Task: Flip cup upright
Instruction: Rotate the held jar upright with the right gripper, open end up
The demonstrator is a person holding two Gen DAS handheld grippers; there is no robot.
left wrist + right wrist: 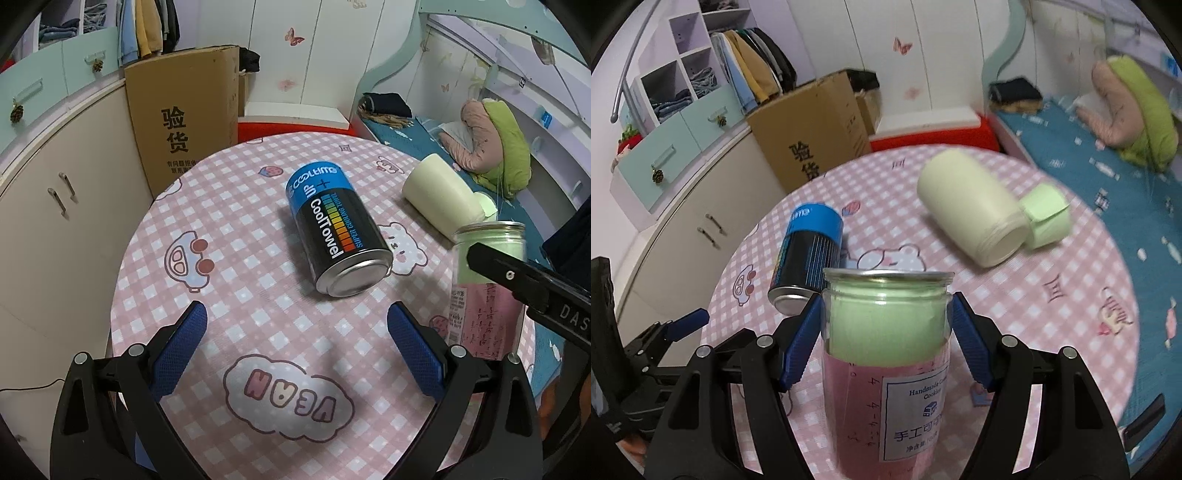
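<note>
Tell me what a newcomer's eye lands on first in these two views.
First, the clear jar with green and pink contents, upright between the right gripper's blue fingers, filling the right wrist view. Next, the blue-and-black CoolTowel can lying on its side mid-table ahead of the open left gripper. Behind, a cream cup lies toppled near the table's far right edge.
</note>
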